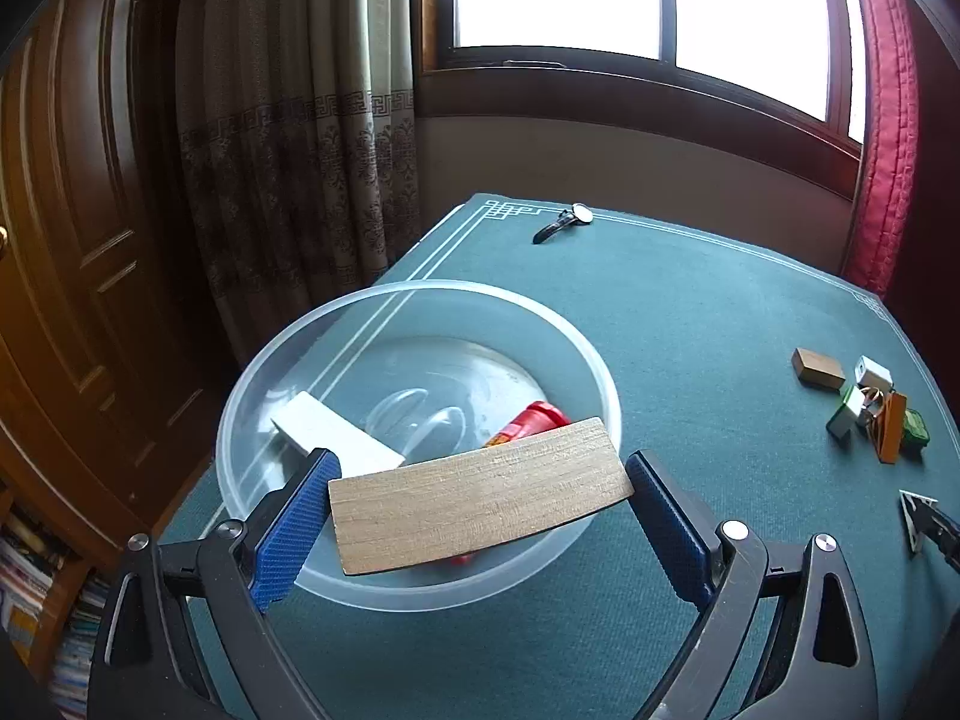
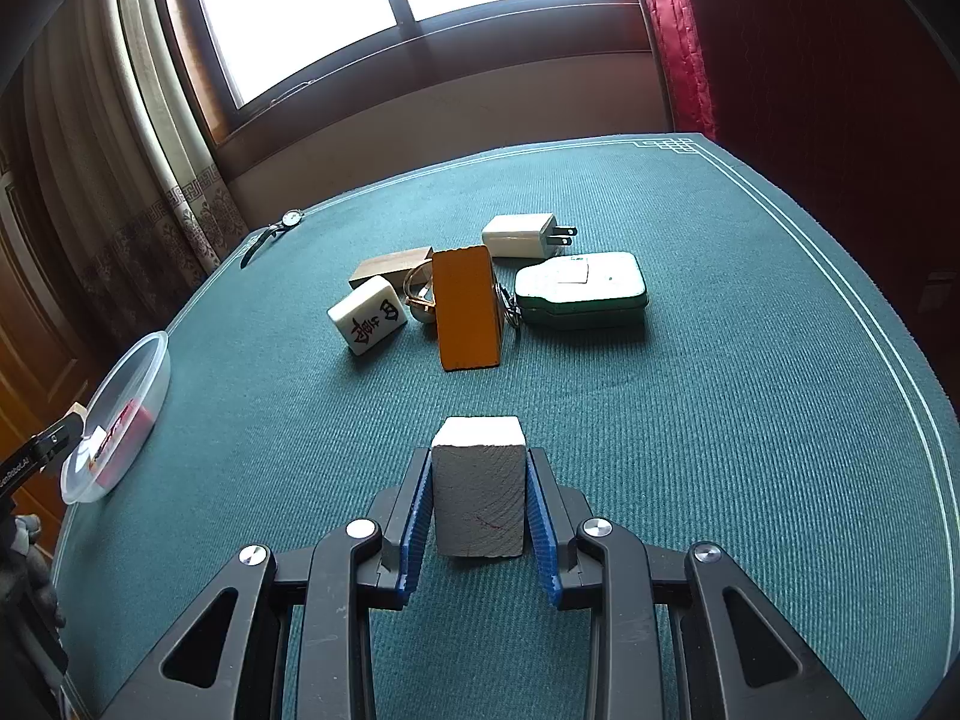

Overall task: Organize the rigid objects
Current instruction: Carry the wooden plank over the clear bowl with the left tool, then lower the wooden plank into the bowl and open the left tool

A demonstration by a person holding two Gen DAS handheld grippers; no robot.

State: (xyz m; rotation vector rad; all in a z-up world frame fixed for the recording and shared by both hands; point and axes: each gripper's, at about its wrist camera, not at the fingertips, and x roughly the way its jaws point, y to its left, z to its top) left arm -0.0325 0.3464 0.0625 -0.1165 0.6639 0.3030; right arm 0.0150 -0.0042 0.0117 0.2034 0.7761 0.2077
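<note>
Over the clear plastic bowl (image 1: 312,336), the left hand-held gripper (image 1: 480,504) spans a wooden slat (image 1: 480,495) barely touching its pads, which may drop askew, while the right hand-held gripper (image 2: 479,504) clamps a wooden block (image 2: 478,498) above the green surface (image 2: 720,420).

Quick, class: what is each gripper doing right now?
Left gripper: shut on the wooden slat, over the bowl.
Right gripper: shut on the grey block.
</note>
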